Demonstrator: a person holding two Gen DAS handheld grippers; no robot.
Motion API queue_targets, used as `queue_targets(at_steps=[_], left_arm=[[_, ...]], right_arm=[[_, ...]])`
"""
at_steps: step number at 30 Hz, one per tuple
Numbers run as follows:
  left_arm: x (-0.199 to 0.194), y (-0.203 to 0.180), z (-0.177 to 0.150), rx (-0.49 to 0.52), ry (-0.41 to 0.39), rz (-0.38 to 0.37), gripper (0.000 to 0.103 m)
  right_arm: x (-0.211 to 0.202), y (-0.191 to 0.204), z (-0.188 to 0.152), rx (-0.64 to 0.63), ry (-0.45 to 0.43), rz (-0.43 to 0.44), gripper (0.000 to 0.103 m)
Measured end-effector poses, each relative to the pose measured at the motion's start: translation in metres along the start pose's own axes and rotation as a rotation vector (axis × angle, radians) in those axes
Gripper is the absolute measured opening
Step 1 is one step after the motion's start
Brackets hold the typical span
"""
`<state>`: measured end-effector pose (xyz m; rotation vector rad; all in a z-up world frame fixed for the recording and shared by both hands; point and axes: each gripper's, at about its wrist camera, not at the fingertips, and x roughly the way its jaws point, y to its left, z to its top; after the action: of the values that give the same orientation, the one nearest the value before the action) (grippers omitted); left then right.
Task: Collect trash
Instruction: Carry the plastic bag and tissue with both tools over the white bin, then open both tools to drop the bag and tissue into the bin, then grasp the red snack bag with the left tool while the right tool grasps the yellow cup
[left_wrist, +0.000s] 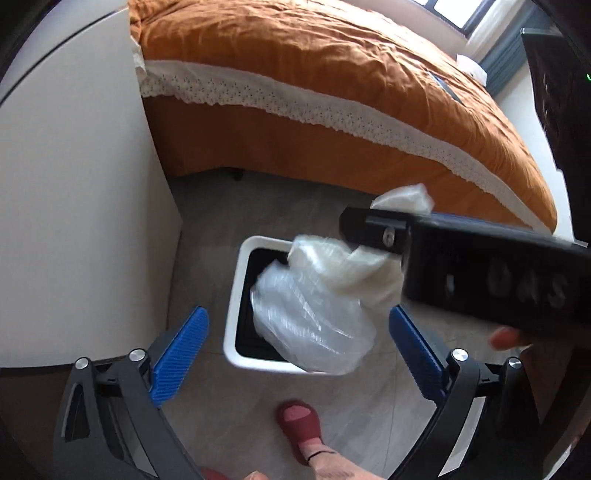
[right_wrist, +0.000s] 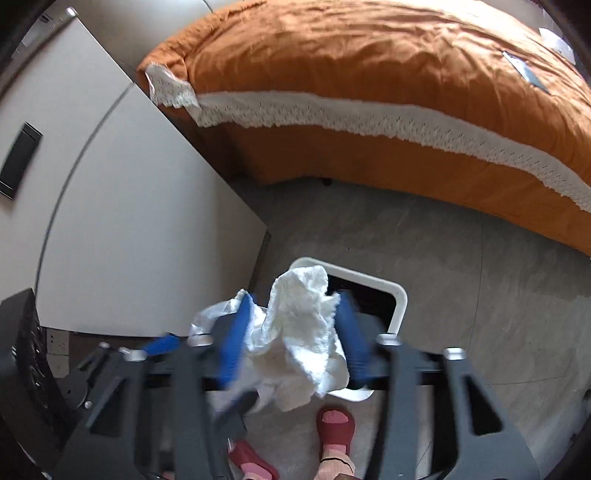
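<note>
A white rectangular trash bin with a dark inside stands on the floor below both grippers; it also shows in the right wrist view. My right gripper holds a bundle of crumpled white paper between its blue pads, which stand apart around it, over the bin. In the left wrist view that bundle hangs from the right gripper as clear plastic wrap with white paper above the bin opening. My left gripper is open and empty, pads either side of the bin.
An orange-covered bed with white lace trim lies beyond the bin. A white cabinet stands at the left. The person's feet in red slippers stand on the grey tile floor just before the bin.
</note>
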<state>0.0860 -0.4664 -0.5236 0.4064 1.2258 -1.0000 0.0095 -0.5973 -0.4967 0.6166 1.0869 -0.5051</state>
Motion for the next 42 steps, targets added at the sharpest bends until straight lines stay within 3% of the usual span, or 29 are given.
queue_targets(at_steps=[3,5,16,19,24,31,36,42], left_arm=[[0.016,0.003,0.005,-0.036,0.027,0.017,0.098],[0.014,0.002,0.005,-0.042,0.022,0.035,0.098],[-0.076,-0.011,0.012,-0.088,-0.055,0.082,0.098],[-0.117,-0.02,0.018,-0.091,-0.108,0.099,0.098],[-0.204,-0.034,0.022,-0.082,-0.238,0.195,0.098],[-0.318,-0.029,0.017,-0.196,-0.393,0.317,0.098],[-0.384,-0.013,0.007,-0.273,-0.5,0.441,0.098],[-0.434,0.01,-0.013,-0.335,-0.572,0.541,0.098]], right_arm=[[0.023,-0.009,-0.002,-0.035,0.039,-0.026,0.099],[0.019,-0.013,-0.003,-0.053,0.016,-0.05,0.099],[-0.083,0.007,0.011,-0.085,-0.131,-0.025,0.099],[-0.121,0.022,0.014,-0.095,-0.178,0.01,0.099],[-0.2,0.058,0.02,-0.162,-0.317,0.082,0.099],[-0.286,0.112,0.029,-0.309,-0.472,0.199,0.099],[-0.323,0.159,0.028,-0.448,-0.521,0.277,0.099],[-0.346,0.21,0.02,-0.56,-0.535,0.378,0.099]])
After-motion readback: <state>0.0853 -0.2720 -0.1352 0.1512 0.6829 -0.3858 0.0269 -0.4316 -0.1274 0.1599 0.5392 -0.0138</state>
